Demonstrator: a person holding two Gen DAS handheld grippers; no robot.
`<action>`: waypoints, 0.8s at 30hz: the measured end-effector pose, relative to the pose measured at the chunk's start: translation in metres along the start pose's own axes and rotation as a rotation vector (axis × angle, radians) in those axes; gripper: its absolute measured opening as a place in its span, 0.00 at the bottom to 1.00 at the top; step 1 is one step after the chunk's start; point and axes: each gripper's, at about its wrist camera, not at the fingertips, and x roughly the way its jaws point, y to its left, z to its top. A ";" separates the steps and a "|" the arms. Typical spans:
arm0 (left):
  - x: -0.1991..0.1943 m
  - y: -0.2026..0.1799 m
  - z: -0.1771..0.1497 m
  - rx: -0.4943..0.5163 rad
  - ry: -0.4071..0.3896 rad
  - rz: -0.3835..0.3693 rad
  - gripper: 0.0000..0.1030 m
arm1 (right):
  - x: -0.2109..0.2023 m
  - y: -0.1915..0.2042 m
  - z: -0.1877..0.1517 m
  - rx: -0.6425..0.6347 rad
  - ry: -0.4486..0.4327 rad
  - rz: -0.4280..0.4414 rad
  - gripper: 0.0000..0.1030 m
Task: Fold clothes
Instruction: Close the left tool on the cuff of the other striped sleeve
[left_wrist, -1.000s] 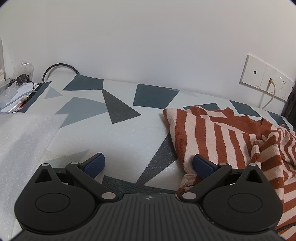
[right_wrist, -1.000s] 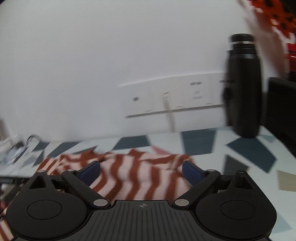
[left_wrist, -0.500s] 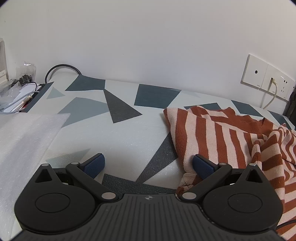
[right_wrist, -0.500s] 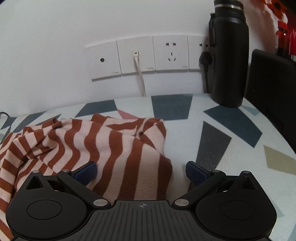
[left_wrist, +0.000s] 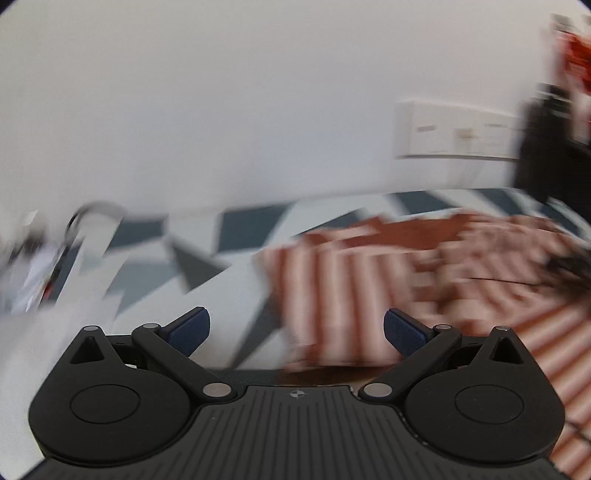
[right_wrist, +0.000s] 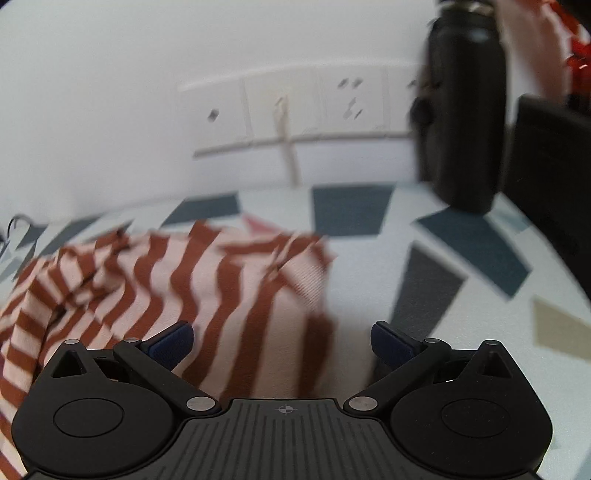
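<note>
A rust-and-cream striped garment (right_wrist: 207, 280) lies crumpled on a table covered with a grey and blue triangle-patterned cloth (right_wrist: 458, 273). In the blurred left wrist view the garment (left_wrist: 369, 280) fills the right half. My left gripper (left_wrist: 295, 330) is open above the garment's left edge, nothing between its blue pads. My right gripper (right_wrist: 282, 341) is open too, hovering over the garment's right corner, with its left pad above the stripes and its right pad above bare cloth.
A tall black bottle (right_wrist: 467, 107) stands at the back right by the wall sockets (right_wrist: 288, 107), with a white cable (right_wrist: 290, 155) hanging down. A black box (right_wrist: 550, 177) sits at the far right. Clutter and a dark cable (left_wrist: 88, 218) lie at the far left.
The left gripper has swung to the right, blurring its view and bringing more of the garment before it. The right gripper has lifted and tilted slightly. Both stay open.
</note>
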 end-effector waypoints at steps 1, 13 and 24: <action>-0.009 -0.011 0.002 0.042 -0.009 -0.032 0.99 | -0.007 -0.004 0.003 0.002 -0.029 -0.013 0.99; 0.038 -0.090 -0.010 0.195 0.157 -0.142 0.79 | -0.021 -0.078 0.010 0.203 -0.077 -0.091 0.99; -0.008 -0.056 0.019 0.072 0.019 -0.125 0.10 | -0.024 -0.065 0.012 0.167 -0.097 -0.024 0.99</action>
